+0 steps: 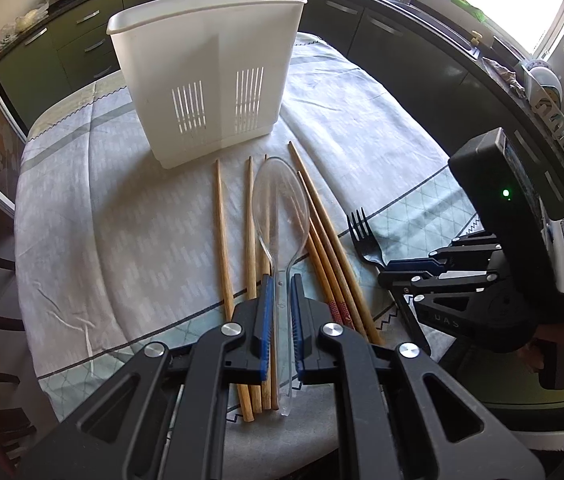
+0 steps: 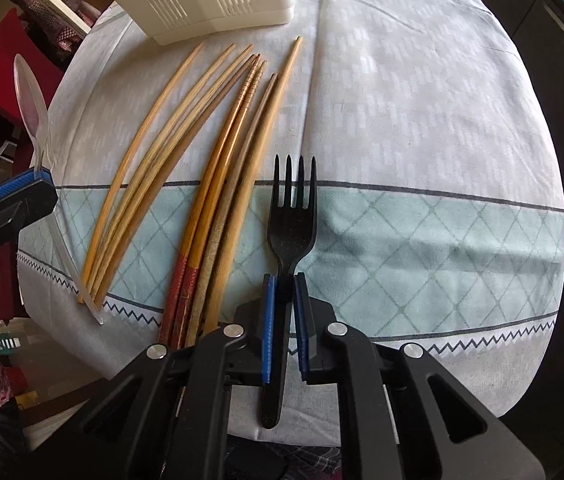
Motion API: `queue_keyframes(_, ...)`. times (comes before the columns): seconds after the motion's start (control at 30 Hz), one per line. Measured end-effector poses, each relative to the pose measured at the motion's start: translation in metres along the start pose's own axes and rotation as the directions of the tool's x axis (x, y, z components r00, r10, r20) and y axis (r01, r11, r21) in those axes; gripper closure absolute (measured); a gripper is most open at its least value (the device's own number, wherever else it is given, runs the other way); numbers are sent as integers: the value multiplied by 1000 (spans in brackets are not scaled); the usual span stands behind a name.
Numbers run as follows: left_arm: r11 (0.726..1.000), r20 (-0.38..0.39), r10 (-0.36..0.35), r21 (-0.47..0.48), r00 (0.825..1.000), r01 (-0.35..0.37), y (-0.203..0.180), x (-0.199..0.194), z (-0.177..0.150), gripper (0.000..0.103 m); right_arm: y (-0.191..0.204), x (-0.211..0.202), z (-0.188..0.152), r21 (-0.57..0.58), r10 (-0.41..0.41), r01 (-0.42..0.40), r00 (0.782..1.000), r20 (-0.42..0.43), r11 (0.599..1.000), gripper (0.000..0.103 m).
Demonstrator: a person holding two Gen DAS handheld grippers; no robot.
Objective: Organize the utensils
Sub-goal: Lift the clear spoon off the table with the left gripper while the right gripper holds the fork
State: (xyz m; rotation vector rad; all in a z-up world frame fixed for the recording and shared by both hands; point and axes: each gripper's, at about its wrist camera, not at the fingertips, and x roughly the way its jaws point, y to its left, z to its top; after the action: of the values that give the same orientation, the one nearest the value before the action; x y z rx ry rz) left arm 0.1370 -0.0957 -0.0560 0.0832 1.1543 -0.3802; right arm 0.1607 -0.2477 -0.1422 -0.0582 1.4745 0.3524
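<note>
Left tongs (image 1: 280, 300) clamp the clear spoon (image 1: 280, 208) by its handle, lifted over the chopsticks (image 2: 186, 168); right tongs (image 2: 284, 292) pinch the fork (image 2: 292, 216) neck on the tabletop (image 2: 422, 100), both likely bound for the caddy (image 1: 206, 68) beyond.

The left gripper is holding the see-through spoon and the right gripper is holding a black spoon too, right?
Not quite. The left gripper does hold the see-through spoon, but the right gripper holds a black fork, not a spoon. The right wrist view shows its four prongs, with the handle pinched between the blue pads.
</note>
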Motion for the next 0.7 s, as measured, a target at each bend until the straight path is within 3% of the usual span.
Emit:
queue_keyframes(0.1, 1000, 6, 1, -13, 1000, -1, 0, -1, 3, 94, 10, 2, -1, -46, -16, 17, 1000, 11, 999, 81)
queue_keyframes(0.13, 1000, 10, 1, -17, 1000, -1, 0, -1, 4, 94, 14, 3, -2, -66, -43, 44, 999, 22, 997, 82)
queue_keyframes(0.17, 1000, 12, 1, -18, 1000, -1, 0, -2, 5, 94, 16, 4, -3, -76, -61, 63, 997, 37, 995, 92)
queue_keyframes(0.2, 1000, 14, 1, -19, 1000, -1, 0, -2, 6, 94, 17, 4, -3, -76, -54, 57, 998, 44, 996, 93)
queue_keyframes(0.37, 1000, 32, -2, -18, 999, 2, -3, -10, 8, 94, -1, -2, -6, -23, 64, -62, 992, 109, 998, 93)
queue_keyframes(0.53, 1000, 48, 8, -18, 999, -7, -4, -15, 12, 94, -16, -21, -16, 0, 156, -160, 961, 228, 987, 93)
queue_keyframes(0.7, 997, -95, -9, -76, 995, 2, 1, 25, 13, 94, -32, -30, -28, -2, 190, -196, 950, 246, 981, 93)
